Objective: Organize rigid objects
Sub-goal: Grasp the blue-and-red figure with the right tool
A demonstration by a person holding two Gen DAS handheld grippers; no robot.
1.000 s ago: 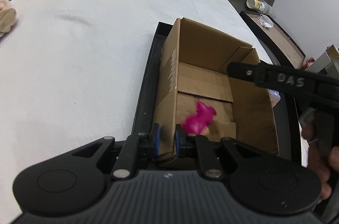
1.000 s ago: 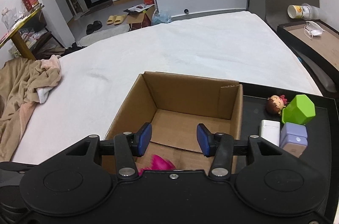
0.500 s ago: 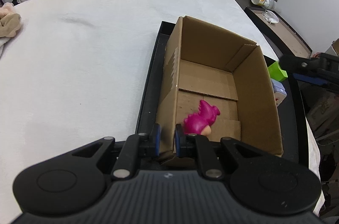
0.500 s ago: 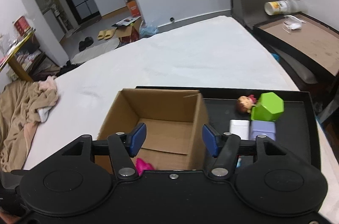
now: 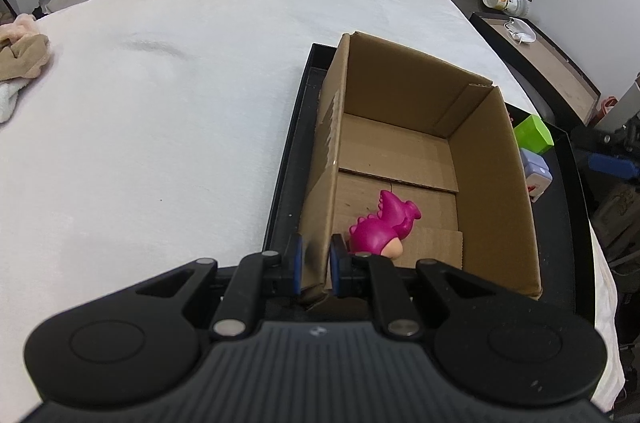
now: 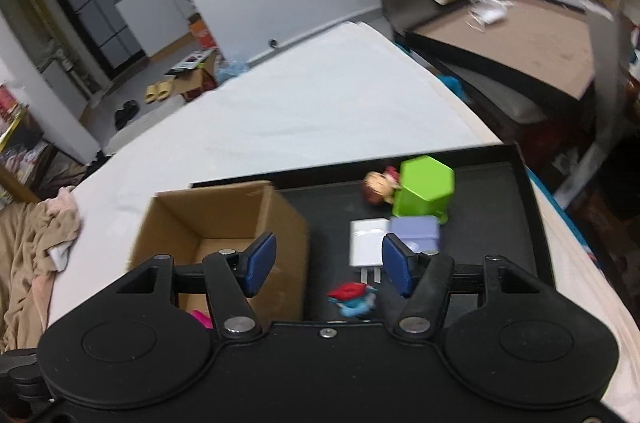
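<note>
Pink toy: now resting in box. Right gripper, spread and empty, has swung right toward tray items (likely next pick). Left gripper stays pinching the box's near-left wall.

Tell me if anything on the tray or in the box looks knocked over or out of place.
The pink dinosaur toy lies on its side on the floor of the cardboard box. On the black tray, the small doll also lies tipped over beside the green block. Nothing looks spilled or damaged.
</note>
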